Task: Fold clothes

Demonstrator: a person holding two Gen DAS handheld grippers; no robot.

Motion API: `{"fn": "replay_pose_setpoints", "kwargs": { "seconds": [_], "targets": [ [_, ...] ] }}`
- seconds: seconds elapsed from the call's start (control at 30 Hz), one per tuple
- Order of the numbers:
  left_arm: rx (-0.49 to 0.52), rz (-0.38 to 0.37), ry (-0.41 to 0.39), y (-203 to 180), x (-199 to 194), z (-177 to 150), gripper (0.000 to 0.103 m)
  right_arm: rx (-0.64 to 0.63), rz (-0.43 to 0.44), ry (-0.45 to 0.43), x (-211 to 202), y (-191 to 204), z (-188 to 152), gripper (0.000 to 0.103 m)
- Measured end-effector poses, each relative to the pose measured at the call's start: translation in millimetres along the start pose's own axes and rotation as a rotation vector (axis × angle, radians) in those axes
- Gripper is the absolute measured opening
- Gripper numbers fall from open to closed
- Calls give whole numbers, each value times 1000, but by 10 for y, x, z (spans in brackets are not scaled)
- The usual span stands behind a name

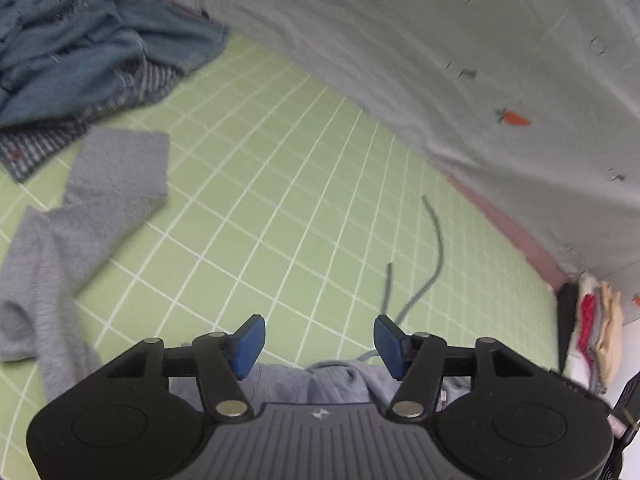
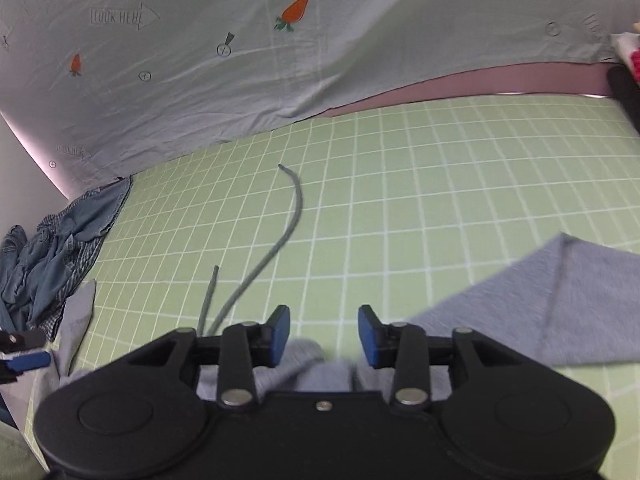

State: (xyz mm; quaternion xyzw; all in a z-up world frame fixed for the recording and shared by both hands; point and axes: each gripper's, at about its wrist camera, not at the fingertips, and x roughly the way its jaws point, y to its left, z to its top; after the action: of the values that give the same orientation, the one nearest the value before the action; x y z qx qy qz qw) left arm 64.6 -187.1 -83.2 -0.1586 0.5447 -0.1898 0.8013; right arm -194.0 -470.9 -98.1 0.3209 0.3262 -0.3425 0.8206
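Observation:
A grey hooded garment lies on the green grid mat [image 1: 280, 200]. In the left wrist view its sleeve [image 1: 88, 208] stretches to the left and its bunched neck part [image 1: 320, 380] lies under my left gripper [image 1: 319, 342], which is open with nothing between the blue pads. Two grey drawstrings [image 1: 434, 248] run forward over the mat. In the right wrist view my right gripper [image 2: 323, 334] is open above the grey fabric [image 2: 304, 364]; the other sleeve [image 2: 560, 304] spreads to the right, and the drawstrings [image 2: 294, 208] lie ahead to the left.
A heap of blue denim and striped clothes [image 1: 80, 60] lies at the mat's far left, also in the right wrist view [image 2: 60, 248]. A pale sheet with carrot prints [image 2: 280, 60] hangs behind the mat. Folded items [image 1: 596, 328] are stacked at the right edge.

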Motion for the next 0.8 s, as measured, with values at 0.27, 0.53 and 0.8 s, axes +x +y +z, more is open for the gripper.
{"fn": "replay_pose_setpoints", "kwargs": {
  "seconds": [0.27, 0.53, 0.8],
  "targets": [
    [108, 72, 213, -151, 645, -20, 67, 35, -30, 228, 620, 40, -35, 44],
    [94, 4, 264, -98, 578, -158, 68, 17, 1, 255, 373, -42, -380, 30],
    [133, -69, 285, -165, 542, -288, 35, -133, -48, 123, 69, 103, -396, 17]
  ]
}}
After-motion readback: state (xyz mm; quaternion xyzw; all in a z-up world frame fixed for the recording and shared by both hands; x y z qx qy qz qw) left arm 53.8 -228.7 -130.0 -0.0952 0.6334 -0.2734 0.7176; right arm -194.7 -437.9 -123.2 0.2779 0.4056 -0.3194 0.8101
